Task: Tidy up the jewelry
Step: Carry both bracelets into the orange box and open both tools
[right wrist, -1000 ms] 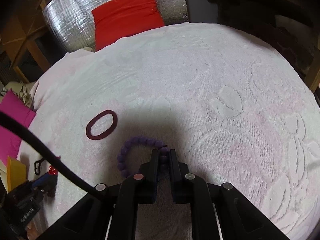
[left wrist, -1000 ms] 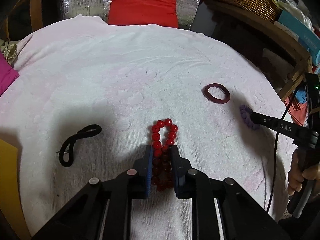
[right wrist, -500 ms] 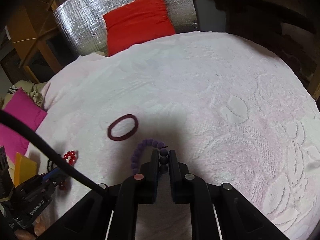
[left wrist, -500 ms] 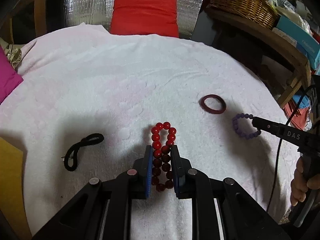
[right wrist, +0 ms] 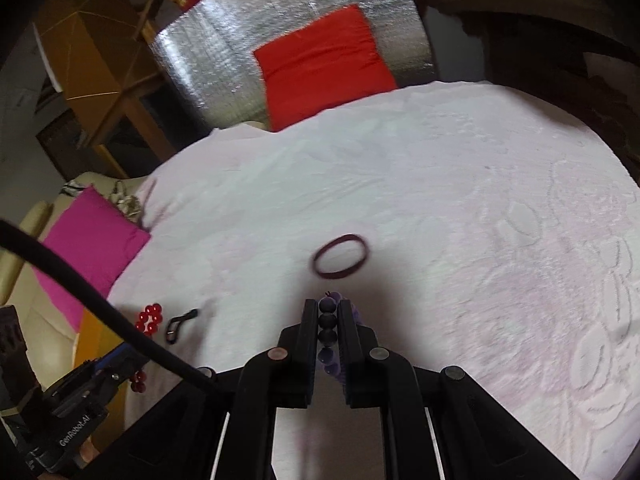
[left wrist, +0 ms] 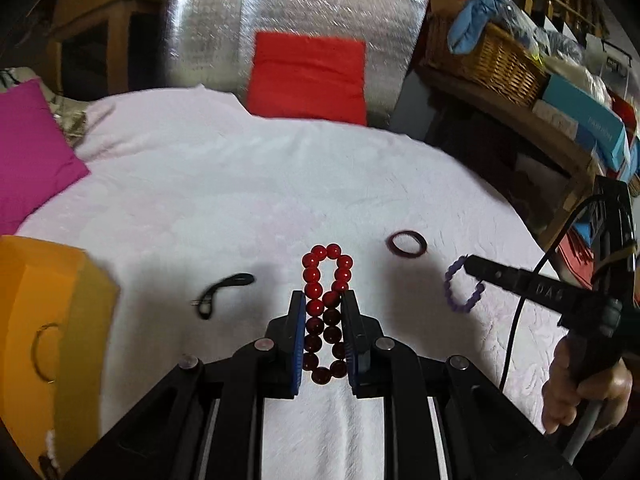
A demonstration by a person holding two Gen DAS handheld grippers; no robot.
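Note:
My left gripper [left wrist: 323, 300] is shut on a red bead bracelet [left wrist: 327, 276] and holds it above the white towel-covered table [left wrist: 224, 200]. My right gripper [right wrist: 329, 308] is shut on a purple bead bracelet [right wrist: 328, 320], also lifted; it shows hanging from the right gripper in the left wrist view [left wrist: 460, 292]. A dark maroon bangle [left wrist: 407, 244] lies on the towel ahead, also in the right wrist view [right wrist: 340, 256]. A black hair tie [left wrist: 222, 288] lies to the left.
An orange box [left wrist: 48, 320] with a ring-shaped item stands at the table's left edge. A pink cushion [left wrist: 28, 152] lies far left, a red cushion [left wrist: 308, 76] behind the table. A wicker basket [left wrist: 488, 60] and boxes sit on a shelf at the right.
Both grippers have risen and pulled back with their bracelets. The purple bracelet left the towel and now hangs. The orange box has come into view at the left.

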